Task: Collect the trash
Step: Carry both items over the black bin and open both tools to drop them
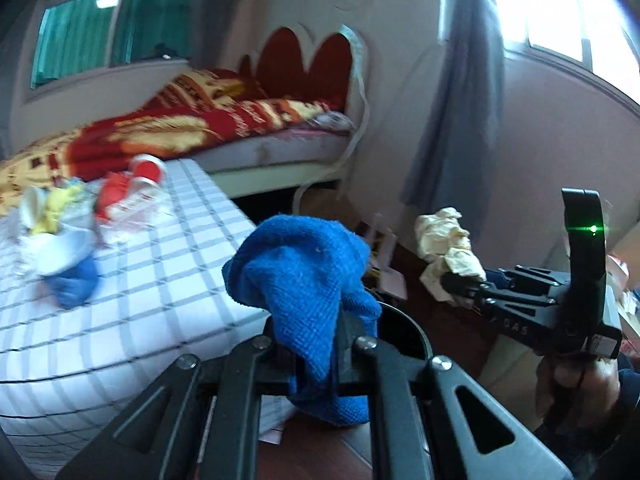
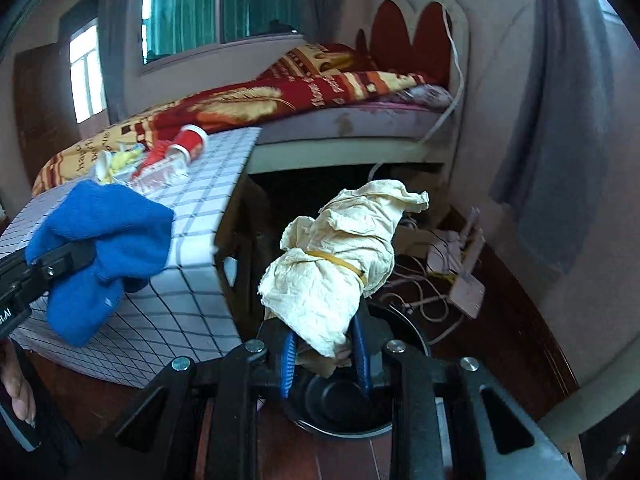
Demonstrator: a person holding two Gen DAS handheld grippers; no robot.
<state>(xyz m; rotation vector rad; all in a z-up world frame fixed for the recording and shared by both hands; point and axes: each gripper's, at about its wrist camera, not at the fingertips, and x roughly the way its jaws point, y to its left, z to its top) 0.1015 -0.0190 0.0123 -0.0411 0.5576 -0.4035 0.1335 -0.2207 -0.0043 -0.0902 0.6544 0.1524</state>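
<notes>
My left gripper [image 1: 316, 344] is shut on a blue cloth [image 1: 304, 280] and holds it beside the checked table [image 1: 168, 280]. It also shows in the right wrist view [image 2: 100, 248]. My right gripper [image 2: 324, 344] is shut on a crumpled cream paper wad [image 2: 344, 256] bound with a yellow rubber band, held above a black round bin [image 2: 336, 404]. The wad also shows in the left wrist view [image 1: 444, 248]. The bin's rim [image 1: 404, 332] lies just behind my left fingers. A pile of trash [image 1: 80, 216] with a red paper cup [image 1: 148, 172] lies at the table's far end.
A bed [image 1: 224, 128] with a red and gold blanket stands behind the table. A grey curtain [image 1: 460, 100] hangs by the bright window. Cables and a power strip [image 2: 460, 280] lie on the dark wood floor to the right of the bin.
</notes>
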